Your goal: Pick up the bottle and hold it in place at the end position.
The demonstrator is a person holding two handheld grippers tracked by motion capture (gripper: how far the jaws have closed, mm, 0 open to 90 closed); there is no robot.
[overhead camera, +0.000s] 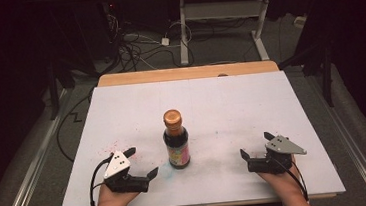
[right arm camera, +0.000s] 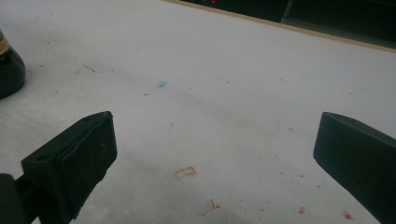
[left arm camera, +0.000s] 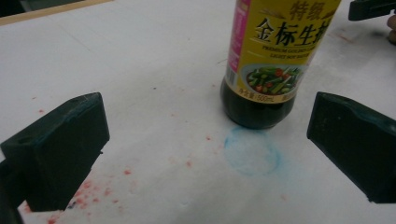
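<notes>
Sauce bottle upright on the desk between two wide-open hand-held grippers.

The white desk, speckled with red and blue stains, carries a dark sauce bottle with a copper cap and yellow label, standing near the front middle. The left hand-held gripper rests just beside it, jaws spread and empty; the right hand-held gripper lies well apart, jaws likewise spread around nothing.

— What lies on the white board ahead of the tongs?
— Red specks by the left tongs, a faint blue ring between them.
— And beyond?
— Tangled floor cables, a desk frame.
</notes>
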